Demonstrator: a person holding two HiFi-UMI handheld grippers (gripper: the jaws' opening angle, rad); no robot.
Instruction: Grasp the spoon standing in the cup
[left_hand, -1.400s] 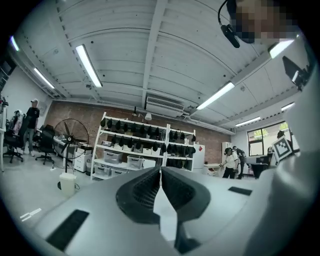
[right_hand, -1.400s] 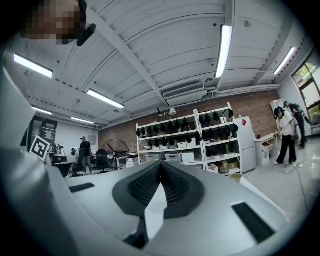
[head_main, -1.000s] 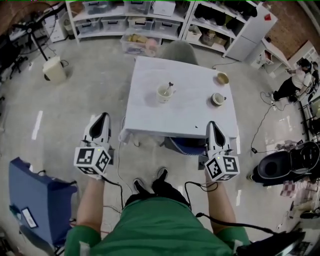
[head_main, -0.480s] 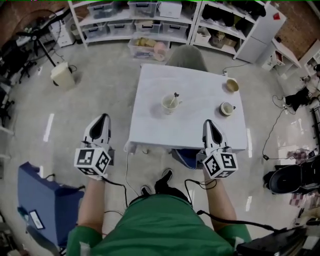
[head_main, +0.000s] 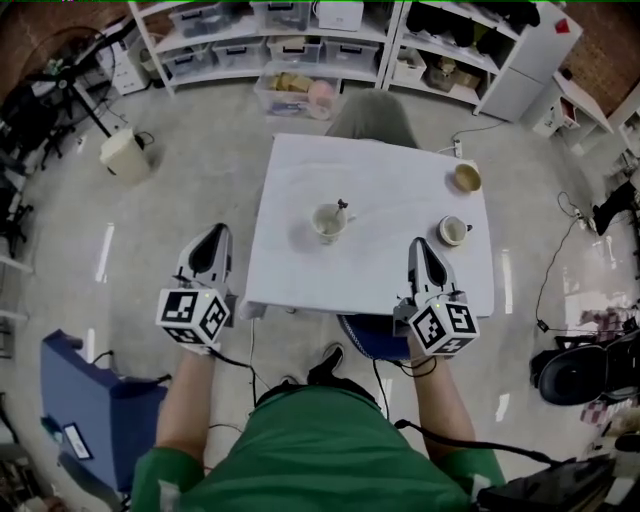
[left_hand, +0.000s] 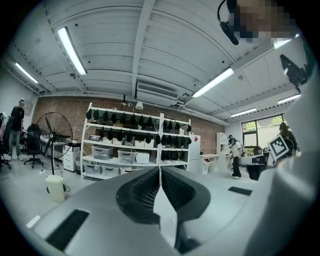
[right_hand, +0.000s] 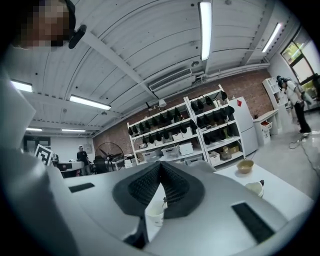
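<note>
So both sets of jaws are pinched together, holding nothing. The left gripper (head_main: 216, 232) hangs just off the white table's (head_main: 380, 275) left edge and the right gripper (head_main: 418, 245) sits over its near edge. The spoon (head_main: 340, 207) stands in the white cup (head_main: 326, 222), ahead and between them.

Ahead of the matt grey plastic right gripper (head_main: 421, 245), the table (head_main: 390, 190) looks cloth-covered, matt white; the cup (head_main: 326, 222) looks glazed, the floor (head_main: 170, 190) glossy.
</note>
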